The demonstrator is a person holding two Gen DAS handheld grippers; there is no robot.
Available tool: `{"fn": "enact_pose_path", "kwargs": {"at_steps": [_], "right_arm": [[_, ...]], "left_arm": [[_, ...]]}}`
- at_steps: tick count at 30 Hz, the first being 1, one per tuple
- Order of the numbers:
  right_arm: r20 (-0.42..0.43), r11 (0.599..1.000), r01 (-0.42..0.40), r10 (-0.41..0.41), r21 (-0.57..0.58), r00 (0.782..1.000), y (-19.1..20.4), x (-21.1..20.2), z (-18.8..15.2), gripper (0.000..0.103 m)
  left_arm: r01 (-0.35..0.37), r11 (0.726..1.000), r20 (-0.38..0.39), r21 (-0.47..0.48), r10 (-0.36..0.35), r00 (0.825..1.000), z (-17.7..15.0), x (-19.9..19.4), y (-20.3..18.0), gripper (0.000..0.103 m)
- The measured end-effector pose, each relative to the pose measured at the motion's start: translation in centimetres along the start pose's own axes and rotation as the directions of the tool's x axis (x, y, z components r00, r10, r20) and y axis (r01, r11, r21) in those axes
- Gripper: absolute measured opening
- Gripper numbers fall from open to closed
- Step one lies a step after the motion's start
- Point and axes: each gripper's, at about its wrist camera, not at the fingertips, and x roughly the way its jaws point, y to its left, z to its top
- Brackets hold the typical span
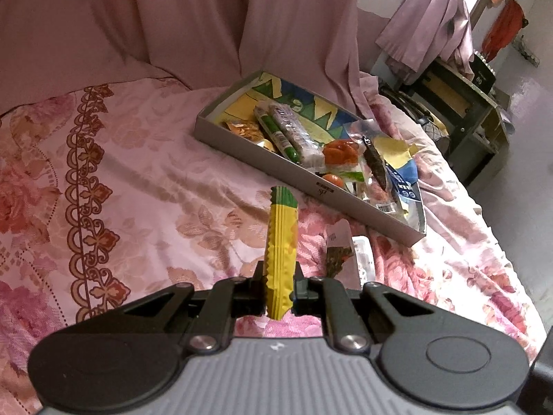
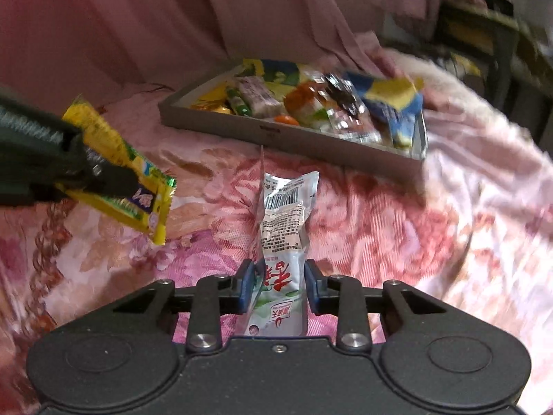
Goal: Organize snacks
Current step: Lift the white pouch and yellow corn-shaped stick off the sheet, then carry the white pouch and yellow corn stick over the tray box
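Observation:
My left gripper (image 1: 279, 288) is shut on a yellow and green snack packet (image 1: 280, 242), held edge-on above the bed. It also shows in the right wrist view (image 2: 121, 169) at the left, where the left gripper's fingers (image 2: 110, 176) clamp it. My right gripper (image 2: 280, 288) is shut on a silver snack pouch (image 2: 285, 228) with red characters and a barcode, held above the bedspread. A grey shallow box (image 1: 262, 159) holding several snack packets lies on the bed beyond both grippers; it also shows in the right wrist view (image 2: 297, 141).
The pink floral bedspread (image 1: 138, 190) covers the bed. A pink draped cloth (image 1: 172, 17) hangs behind the box. A dark shelf unit (image 1: 463, 114) stands off the bed's right side. Two small packets (image 1: 345, 252) lie on the bedspread just right of the left gripper.

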Motion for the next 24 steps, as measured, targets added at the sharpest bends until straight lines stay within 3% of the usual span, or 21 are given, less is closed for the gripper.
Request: {"fn": "enact_pose_path", "kwargs": {"at_steps": [3,8,14,20,24], "right_arm": [[0.038,0.998,0.035,-0.033,-0.056,0.999,0.6,-0.5,0.1,0.032],[0.095,0.998,0.053,-0.050,-0.024,0.994,-0.5,-1.6,1.5,0.032],[0.162,0.997,0.067,-0.059,-0.040,0.985,-2.8,-2.9,5.1,0.032],[0.217,0.992,0.113,-0.098,-0.060,0.971,-6.7,-1.5,8.6,0.033],[0.247,0.994,0.113,-0.110,-0.001,0.963,-9.3,0.7,10.1,0.033]], "left_arm": [[0.003,1.000,0.010,-0.007,-0.003,1.000,0.1,-0.2,0.0,0.013],[0.010,1.000,0.030,-0.017,-0.010,1.000,1.1,-0.3,-0.4,0.013],[0.036,0.999,0.083,0.027,-0.038,0.996,4.6,0.9,-2.1,0.013],[0.098,0.994,0.156,0.052,-0.105,0.982,8.5,3.4,-3.6,0.013],[0.158,0.987,0.180,0.040,-0.163,0.970,10.7,6.4,-3.8,0.013]]}}
